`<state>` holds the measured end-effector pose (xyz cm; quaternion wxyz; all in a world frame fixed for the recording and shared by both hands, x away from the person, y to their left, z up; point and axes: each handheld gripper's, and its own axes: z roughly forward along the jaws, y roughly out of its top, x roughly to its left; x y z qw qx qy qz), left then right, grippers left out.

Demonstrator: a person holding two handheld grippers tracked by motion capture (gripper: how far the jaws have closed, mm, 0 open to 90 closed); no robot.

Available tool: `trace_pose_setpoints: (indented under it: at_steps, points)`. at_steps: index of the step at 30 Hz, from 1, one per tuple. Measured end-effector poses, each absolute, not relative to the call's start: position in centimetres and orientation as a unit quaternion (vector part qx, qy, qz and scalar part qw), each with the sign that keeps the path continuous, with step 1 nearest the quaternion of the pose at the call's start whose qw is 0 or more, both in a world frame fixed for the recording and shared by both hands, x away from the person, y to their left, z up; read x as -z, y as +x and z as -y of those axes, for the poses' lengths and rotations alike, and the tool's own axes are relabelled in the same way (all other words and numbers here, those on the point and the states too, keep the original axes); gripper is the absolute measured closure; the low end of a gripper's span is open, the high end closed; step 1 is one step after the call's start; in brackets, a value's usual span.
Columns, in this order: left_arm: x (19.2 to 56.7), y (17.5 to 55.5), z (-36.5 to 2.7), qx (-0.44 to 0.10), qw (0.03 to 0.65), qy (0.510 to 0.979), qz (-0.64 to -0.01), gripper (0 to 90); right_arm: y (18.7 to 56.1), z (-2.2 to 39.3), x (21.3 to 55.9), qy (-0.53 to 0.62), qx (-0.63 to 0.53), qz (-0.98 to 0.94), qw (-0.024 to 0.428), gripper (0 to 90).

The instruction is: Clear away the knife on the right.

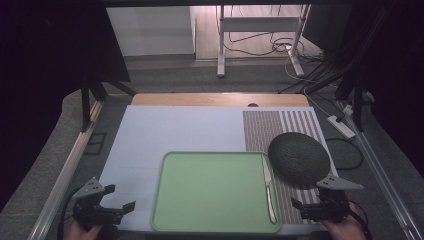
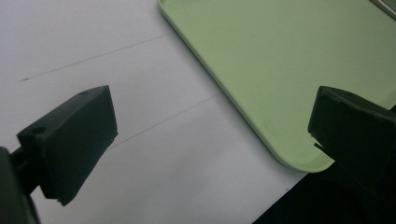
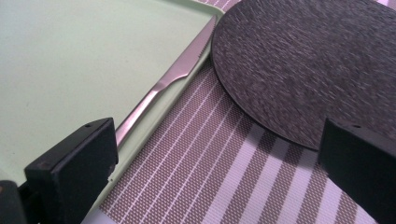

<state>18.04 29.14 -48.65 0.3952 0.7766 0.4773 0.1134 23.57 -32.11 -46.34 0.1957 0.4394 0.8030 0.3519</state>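
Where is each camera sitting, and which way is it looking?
High view: above the table's near side, looking forward and down at the green tray; both hands and the left gripper and right gripper show.
Left gripper view: rides the left gripper, faces the tray's corner; its open black fingers show.
Right gripper view: rides the right gripper, faces the knife and round dark mat; open fingers show.
All share the tray.

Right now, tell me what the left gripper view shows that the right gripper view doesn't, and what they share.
Left gripper view: the pale table surface beside the tray's rounded near corner, between open black fingers. Right gripper view: the knife lying along the tray's edge, the striped placemat and the dark round mat on it. Both: the green tray.
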Motion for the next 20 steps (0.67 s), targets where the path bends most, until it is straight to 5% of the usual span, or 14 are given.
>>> trace_pose_setpoints:
  at_steps: [20]
  points:
    - [48.6,18.1,-29.2,-0.112,0.398,0.775,-0.478,1.3,22.1,33.7,46.0,0.468,-0.351,-0.782,0.216,0.0]
